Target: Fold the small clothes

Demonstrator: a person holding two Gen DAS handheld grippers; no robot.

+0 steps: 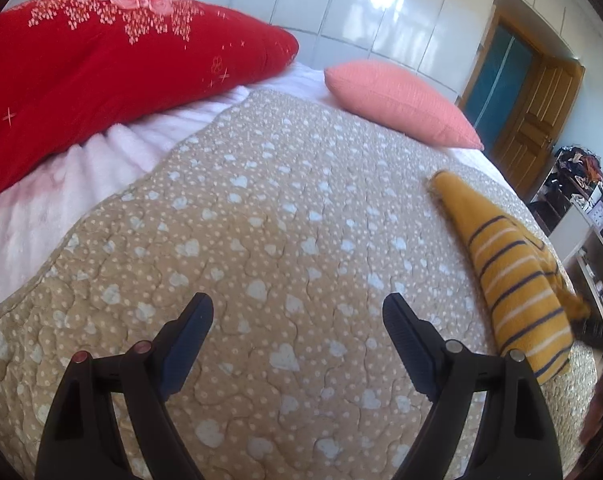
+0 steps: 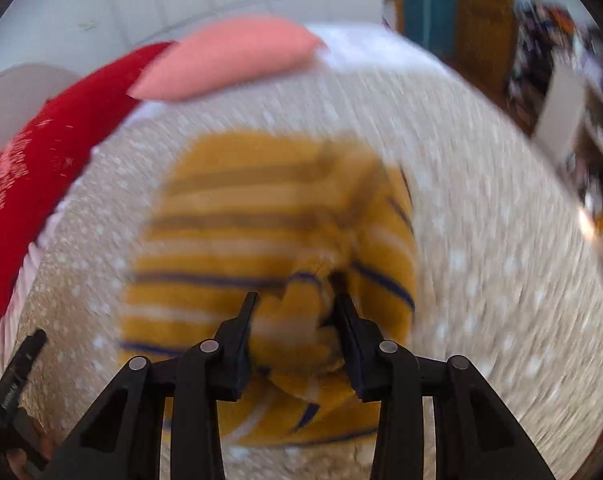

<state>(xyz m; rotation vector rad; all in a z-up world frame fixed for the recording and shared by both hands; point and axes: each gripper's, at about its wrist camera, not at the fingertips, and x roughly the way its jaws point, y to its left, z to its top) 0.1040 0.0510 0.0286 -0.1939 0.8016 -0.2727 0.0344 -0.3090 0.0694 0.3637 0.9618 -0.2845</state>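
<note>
A bed fills both views, covered by a beige quilted blanket with white hearts and dots point(image 1: 261, 208). At its far side lie a large red embroidered pillow point(image 1: 101, 72) and a smaller pink woven cushion point(image 1: 401, 100), well apart from each other. A small mustard-yellow sweater with white and navy stripes point(image 2: 229, 232) lies on the blanket, toward the bed's right edge. The right gripper point(image 2: 295, 304) has its jaws closed on a bunched fold of this sweater; this view is blurred. The left gripper point(image 1: 297, 312) hovers over bare blanket, jaws wide apart and holding nothing.
</note>
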